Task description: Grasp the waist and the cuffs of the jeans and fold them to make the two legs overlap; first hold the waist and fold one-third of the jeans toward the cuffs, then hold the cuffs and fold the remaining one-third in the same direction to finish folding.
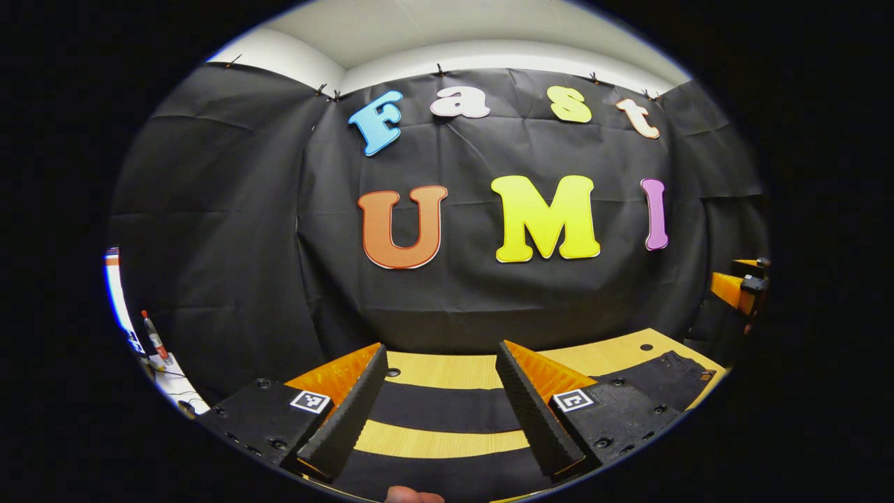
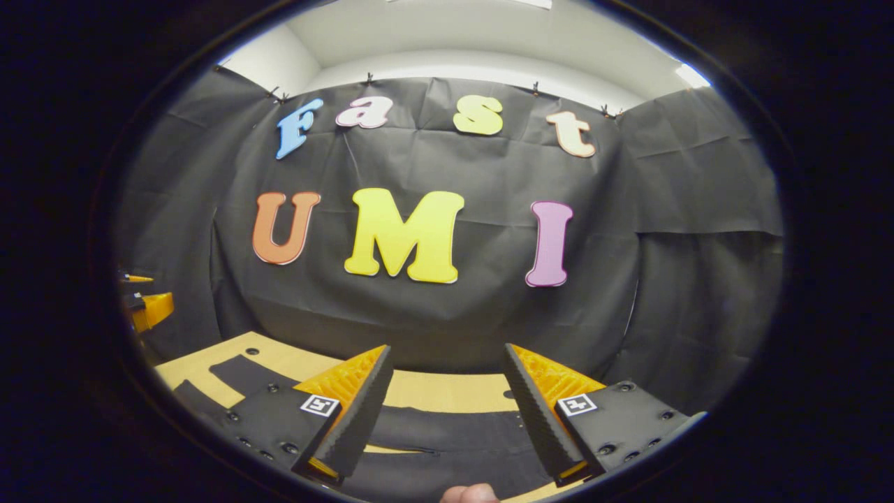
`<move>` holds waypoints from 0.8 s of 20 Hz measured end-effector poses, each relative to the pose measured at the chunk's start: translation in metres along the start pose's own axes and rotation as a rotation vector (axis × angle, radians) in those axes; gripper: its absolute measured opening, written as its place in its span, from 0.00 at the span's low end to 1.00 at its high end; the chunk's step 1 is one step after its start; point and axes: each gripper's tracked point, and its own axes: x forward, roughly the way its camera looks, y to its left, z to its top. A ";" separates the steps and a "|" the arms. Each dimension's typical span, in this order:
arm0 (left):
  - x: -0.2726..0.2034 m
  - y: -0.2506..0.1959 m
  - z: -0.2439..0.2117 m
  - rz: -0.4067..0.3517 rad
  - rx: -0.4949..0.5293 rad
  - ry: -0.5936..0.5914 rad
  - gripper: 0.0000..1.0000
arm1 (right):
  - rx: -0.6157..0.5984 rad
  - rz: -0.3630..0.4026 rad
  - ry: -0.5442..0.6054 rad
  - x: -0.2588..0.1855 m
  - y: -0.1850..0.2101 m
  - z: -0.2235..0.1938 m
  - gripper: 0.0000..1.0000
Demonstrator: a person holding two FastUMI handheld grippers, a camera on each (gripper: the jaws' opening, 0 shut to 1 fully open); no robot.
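Holding both tools above the jeans [image 1: 447,409], we see the left tool [image 1: 440,412] with its fingers spread wide and empty, and the right tool [image 2: 443,419] likewise agape. Dark jeans lie flat on the wooden counter [image 1: 447,370], their two legs apart, beneath both tools.

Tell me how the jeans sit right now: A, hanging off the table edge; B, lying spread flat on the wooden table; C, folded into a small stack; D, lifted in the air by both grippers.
B: the jeans lie flat on the table, both legs apart, with the left gripper and right gripper open above them.
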 end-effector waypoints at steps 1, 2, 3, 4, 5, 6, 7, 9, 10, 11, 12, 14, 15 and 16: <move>-0.003 0.001 -0.006 0.006 -0.009 0.011 1.00 | 0.006 -0.001 0.007 0.002 -0.004 -0.004 0.96; -0.002 0.003 -0.010 0.013 -0.018 0.024 1.00 | 0.014 -0.004 0.016 0.005 -0.008 -0.006 0.97; -0.004 0.005 -0.016 0.023 -0.031 0.041 1.00 | 0.022 -0.010 0.027 0.007 -0.013 -0.010 0.97; -0.006 0.009 -0.021 0.037 -0.045 0.057 1.00 | 0.031 -0.018 0.040 0.009 -0.019 -0.015 0.97; -0.004 0.016 -0.026 0.057 -0.062 0.077 1.00 | 0.040 -0.032 0.055 0.010 -0.029 -0.021 0.97; -0.004 0.025 -0.035 0.077 -0.082 0.099 1.00 | 0.048 -0.050 0.076 0.013 -0.041 -0.028 0.96; -0.005 0.035 -0.042 0.099 -0.104 0.129 1.00 | 0.056 -0.072 0.097 0.015 -0.055 -0.036 0.96; -0.010 0.058 -0.069 0.152 -0.166 0.194 1.00 | 0.092 -0.104 0.157 0.018 -0.088 -0.054 0.96; -0.017 0.069 -0.089 0.180 -0.218 0.244 1.00 | 0.126 -0.111 0.199 0.019 -0.105 -0.066 0.98; -0.026 0.083 -0.109 0.218 -0.279 0.294 1.00 | 0.169 -0.122 0.253 0.016 -0.122 -0.083 0.96; -0.036 0.099 -0.129 0.259 -0.349 0.352 1.00 | 0.217 -0.137 0.309 0.014 -0.140 -0.101 0.97; -0.055 0.124 -0.176 0.340 -0.504 0.455 0.98 | 0.310 -0.184 0.429 0.011 -0.174 -0.148 0.96; -0.069 0.131 -0.198 0.372 -0.596 0.520 0.98 | 0.369 -0.204 0.489 0.008 -0.191 -0.173 0.96; -0.084 0.136 -0.220 0.404 -0.685 0.581 0.99 | 0.437 -0.211 0.544 0.005 -0.202 -0.193 1.00</move>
